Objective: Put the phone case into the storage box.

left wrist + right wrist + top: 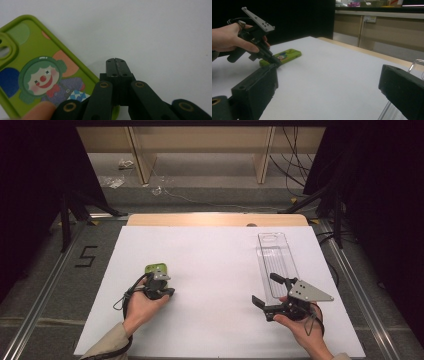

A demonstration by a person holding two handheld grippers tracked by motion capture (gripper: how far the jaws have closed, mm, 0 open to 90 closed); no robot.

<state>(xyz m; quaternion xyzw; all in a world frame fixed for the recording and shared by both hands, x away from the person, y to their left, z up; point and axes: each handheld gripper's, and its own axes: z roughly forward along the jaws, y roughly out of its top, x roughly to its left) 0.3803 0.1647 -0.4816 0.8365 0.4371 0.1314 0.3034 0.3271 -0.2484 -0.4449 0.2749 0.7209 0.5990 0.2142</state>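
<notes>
I have the left gripper (159, 281) low over the white table sheet (210, 265), its 2 jaws clenched together with nothing between them. In the left gripper view the closed tips sit on bare sheet just beside the long edge of the green phone case (37, 72), not touching it as far as I can tell. The case lies flat, printed side up, showing a clown face, on the left half of the table. A fingertip (40, 110) shows at the case's near end.

My right gripper (272, 292) rests over the right side with its jaws spread wide and empty. The clear plastic tray (274, 255) lies just beside it, running lengthwise away from me.
</notes>
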